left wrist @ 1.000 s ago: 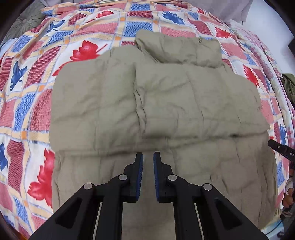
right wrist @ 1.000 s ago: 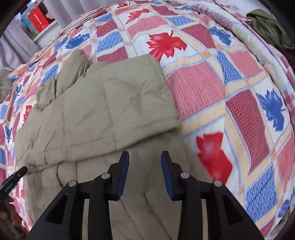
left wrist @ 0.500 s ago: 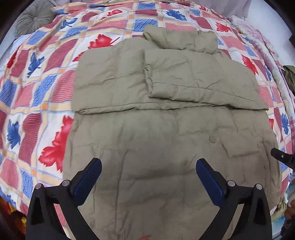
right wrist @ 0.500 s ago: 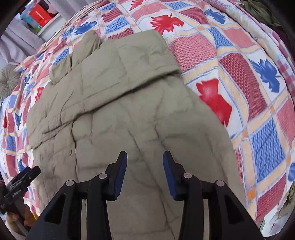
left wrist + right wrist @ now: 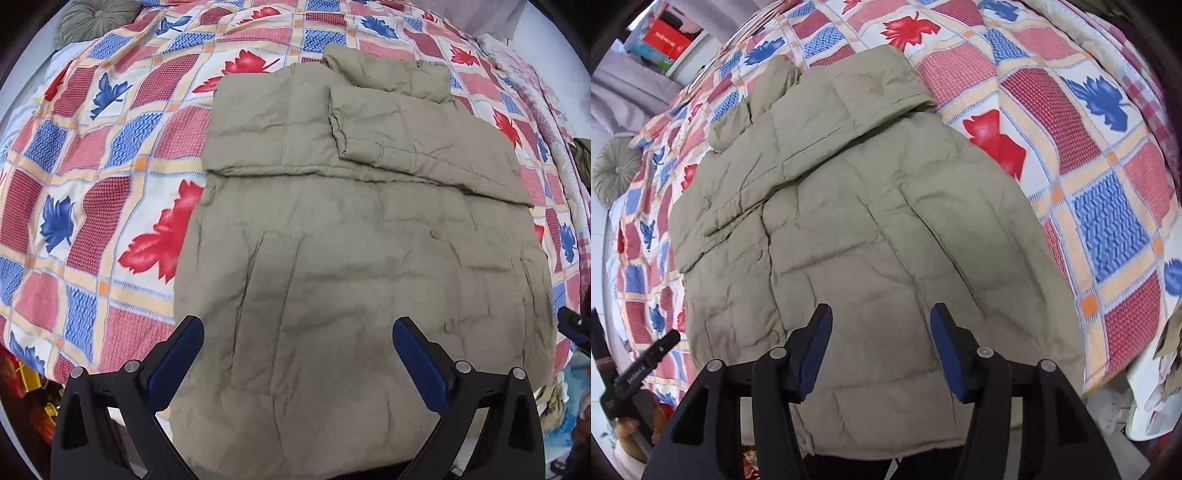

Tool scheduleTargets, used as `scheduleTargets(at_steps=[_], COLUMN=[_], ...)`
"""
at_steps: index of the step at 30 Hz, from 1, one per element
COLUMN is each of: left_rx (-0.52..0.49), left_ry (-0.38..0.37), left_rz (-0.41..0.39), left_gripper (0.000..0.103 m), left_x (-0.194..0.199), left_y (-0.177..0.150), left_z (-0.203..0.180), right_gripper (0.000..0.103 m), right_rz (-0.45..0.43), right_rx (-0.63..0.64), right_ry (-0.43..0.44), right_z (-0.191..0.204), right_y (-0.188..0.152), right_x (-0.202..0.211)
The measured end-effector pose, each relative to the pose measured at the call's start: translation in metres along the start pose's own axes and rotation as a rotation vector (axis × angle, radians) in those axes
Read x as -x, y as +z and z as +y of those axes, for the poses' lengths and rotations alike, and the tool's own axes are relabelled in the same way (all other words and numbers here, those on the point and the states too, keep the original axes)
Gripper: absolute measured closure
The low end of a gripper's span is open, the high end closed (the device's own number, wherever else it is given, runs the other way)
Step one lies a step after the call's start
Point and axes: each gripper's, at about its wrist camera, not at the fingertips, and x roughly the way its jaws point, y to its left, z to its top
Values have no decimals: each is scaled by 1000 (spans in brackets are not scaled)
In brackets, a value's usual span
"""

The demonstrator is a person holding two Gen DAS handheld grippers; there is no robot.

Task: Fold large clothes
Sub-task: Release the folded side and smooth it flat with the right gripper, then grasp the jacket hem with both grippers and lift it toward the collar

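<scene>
Here we hold the left gripper [image 5: 297,354] spread wide and the right gripper [image 5: 881,341], jaws just opening, both empty above the jacket's [image 5: 362,258] near hem. Its long axis runs away toward the far collar [image 5: 388,74] on the quilt [image 5: 92,166], each hand equally near.

Both tools are matte black plastic: the left gripper [image 5: 297,356] and the right gripper [image 5: 881,349] each have two angular, wedge-shaped finger arms with triangular recesses in their outer faces. Round silver screw heads sit on top of each arm, two per side behind the tips, and the inner face of every tip carries a long blue ribbed pad. In the right wrist view the left gripper's black body appears again at the far left edge, bearing small white lettering too small to read.
</scene>
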Motion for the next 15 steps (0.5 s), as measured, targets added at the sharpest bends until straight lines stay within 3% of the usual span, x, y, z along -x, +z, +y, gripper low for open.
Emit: scheduleTargets(at_steps=[2,4,15], left_rx=[1,1,-14], left_ry=[5,1,-25], left_rz=[13,33,84], left_gripper=[1,1,1], left_x=[3,4,7], left_y=[-7,-12,-27], left_z=[2,2,1], right_gripper=[35,22,18], right_rz=[-1,-1,21], right_rx=[-28,-51,-123], right_ry=[13,34,71], right_z=[-7,-12,-34], right_y=[-5,-9,-24], right_x=[6,11,23])
